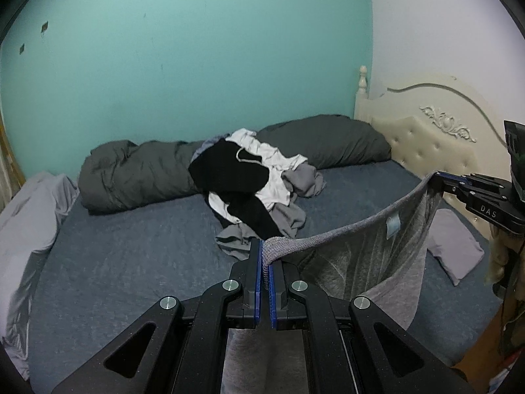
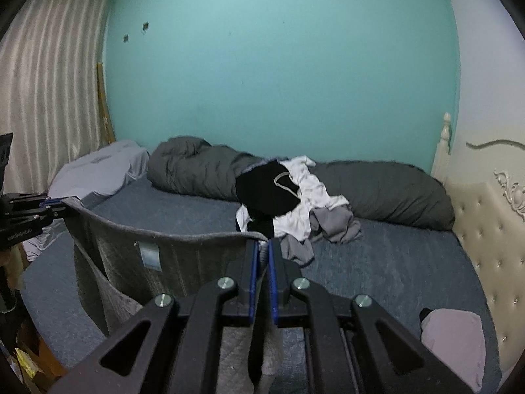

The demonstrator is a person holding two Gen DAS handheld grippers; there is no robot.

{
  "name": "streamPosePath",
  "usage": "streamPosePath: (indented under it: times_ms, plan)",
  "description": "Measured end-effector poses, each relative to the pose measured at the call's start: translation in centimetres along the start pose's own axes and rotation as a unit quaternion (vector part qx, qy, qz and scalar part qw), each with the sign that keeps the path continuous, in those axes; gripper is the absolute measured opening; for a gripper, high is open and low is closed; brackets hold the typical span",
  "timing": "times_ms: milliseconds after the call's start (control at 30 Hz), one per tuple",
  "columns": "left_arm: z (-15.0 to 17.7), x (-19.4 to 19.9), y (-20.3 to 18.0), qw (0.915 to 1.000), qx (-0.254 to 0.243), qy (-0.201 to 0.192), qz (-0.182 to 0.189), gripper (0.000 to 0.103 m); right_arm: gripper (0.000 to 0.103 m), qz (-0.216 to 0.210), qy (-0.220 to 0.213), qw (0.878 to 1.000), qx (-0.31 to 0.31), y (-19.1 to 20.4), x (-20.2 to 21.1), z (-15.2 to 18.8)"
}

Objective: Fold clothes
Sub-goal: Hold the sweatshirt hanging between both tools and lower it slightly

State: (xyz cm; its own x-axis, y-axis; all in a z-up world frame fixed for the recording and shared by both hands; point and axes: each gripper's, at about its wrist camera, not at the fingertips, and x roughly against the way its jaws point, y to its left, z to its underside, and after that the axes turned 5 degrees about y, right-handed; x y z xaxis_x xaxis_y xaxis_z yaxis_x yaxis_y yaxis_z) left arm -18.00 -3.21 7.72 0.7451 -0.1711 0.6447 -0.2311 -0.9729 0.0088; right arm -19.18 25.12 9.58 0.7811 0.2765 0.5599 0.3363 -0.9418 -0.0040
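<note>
A grey garment [image 1: 377,256] with a pale blue label hangs in the air between both grippers, held by its ribbed waistband. My left gripper [image 1: 265,256] is shut on one end of the band. My right gripper [image 2: 261,251] is shut on the other end; it also shows at the right edge of the left wrist view [image 1: 439,180]. In the right wrist view the garment [image 2: 157,262] sags to the left toward the left gripper [image 2: 54,205]. A pile of black, white and grey clothes [image 1: 252,184] lies on the blue bed [image 1: 131,256] beyond the grippers.
A rolled dark grey duvet [image 1: 137,174] runs along the teal wall. A cream padded headboard [image 1: 430,144] stands at the right. A small folded lilac-grey item [image 2: 456,338] lies near the headboard. Pale grey bedding [image 1: 29,216] is bunched at the left, curtains [image 2: 49,82] behind it.
</note>
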Motion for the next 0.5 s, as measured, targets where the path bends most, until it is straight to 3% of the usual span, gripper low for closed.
streamPosePath:
  times_ms: [500]
  plan:
    - [1.5, -19.9, 5.6, 0.9960, 0.041, 0.079, 0.002, 0.003, 0.006, -0.013, 0.087, 0.996, -0.020, -3.0, -19.4, 2.1]
